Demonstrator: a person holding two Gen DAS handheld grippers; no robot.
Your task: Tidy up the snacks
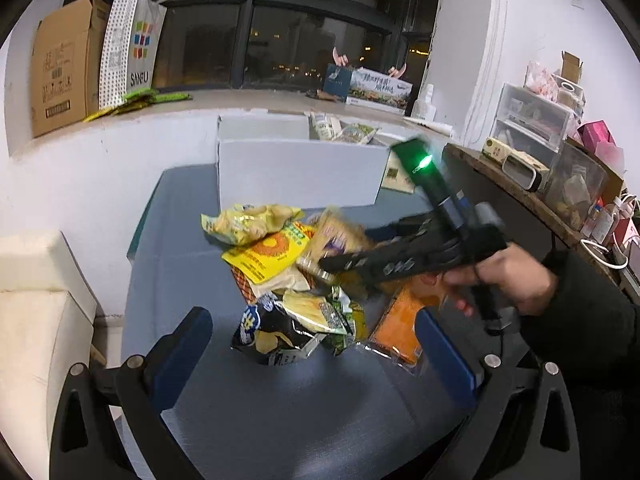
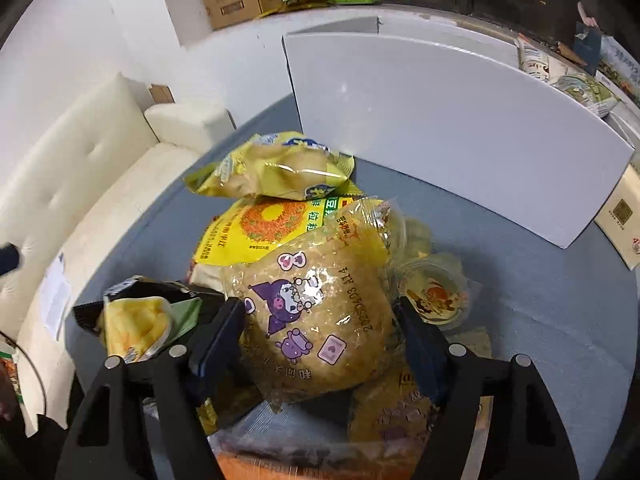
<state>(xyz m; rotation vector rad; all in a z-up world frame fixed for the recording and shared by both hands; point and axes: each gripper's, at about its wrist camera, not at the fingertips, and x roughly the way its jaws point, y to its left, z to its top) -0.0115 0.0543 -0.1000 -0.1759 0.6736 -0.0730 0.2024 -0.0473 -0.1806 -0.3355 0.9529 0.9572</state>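
Wide apart and empty on the left gripper (image 1: 312,320), short of the snack pile (image 1: 276,256) on the blue-grey table (image 1: 248,400). On the right gripper (image 2: 318,306), set either side of a plump clear bag (image 2: 316,344) with purple cartoon print, atop that pile; pressing or not, cannot tell. Only from the left wrist: a hand (image 1: 508,280), a flat orange packet (image 1: 400,320). Only from the right: a round clear-lidded cup (image 2: 436,296), beside a smooth white box (image 2: 440,120).

The right gripper (image 2: 320,334) straddles a clear, cartoon-printed bag of golden snacks (image 2: 316,312) – jaws on both its sides – atop the grey bench (image 2: 540,300).
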